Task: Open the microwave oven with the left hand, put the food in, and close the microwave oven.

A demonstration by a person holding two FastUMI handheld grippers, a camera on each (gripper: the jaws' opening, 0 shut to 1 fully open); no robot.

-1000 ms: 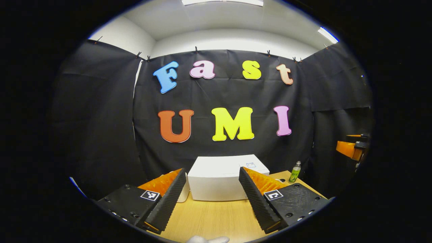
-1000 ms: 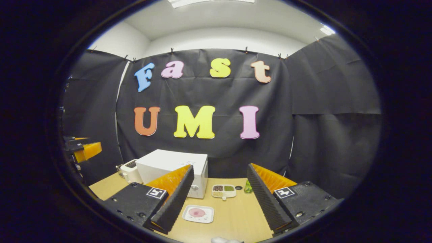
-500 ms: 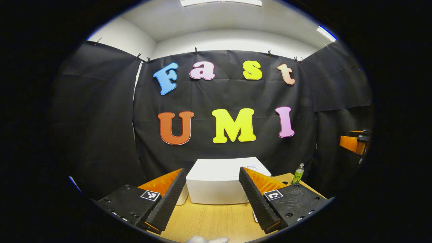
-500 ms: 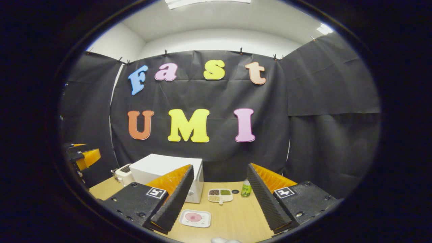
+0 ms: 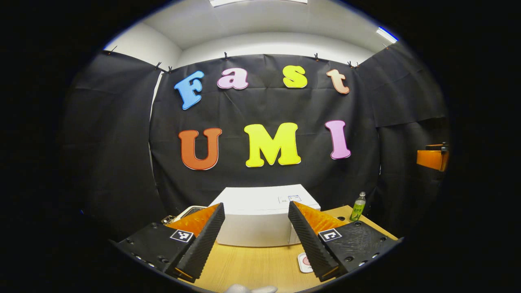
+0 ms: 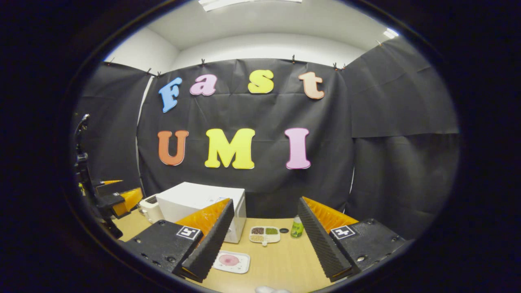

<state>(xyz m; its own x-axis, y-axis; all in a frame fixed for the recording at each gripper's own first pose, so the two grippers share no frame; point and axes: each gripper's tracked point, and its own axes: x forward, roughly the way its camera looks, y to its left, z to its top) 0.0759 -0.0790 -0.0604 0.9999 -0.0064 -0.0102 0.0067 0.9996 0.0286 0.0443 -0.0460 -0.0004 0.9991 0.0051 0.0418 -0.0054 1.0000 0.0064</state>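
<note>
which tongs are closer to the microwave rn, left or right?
Left, as far as I can tell. The left tongs point straight at the microwave, closed, framed between their fingers. The right tongs sit off to its right, facing the compartment tray.

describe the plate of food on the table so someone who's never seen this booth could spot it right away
Find the white microwave at the back of the wooden table. In front of its right end lies a flat white rectangular plate with a round pink patch in its middle. The divided tray behind it has several compartments of darker food, and the green bottle stands upright.
</note>
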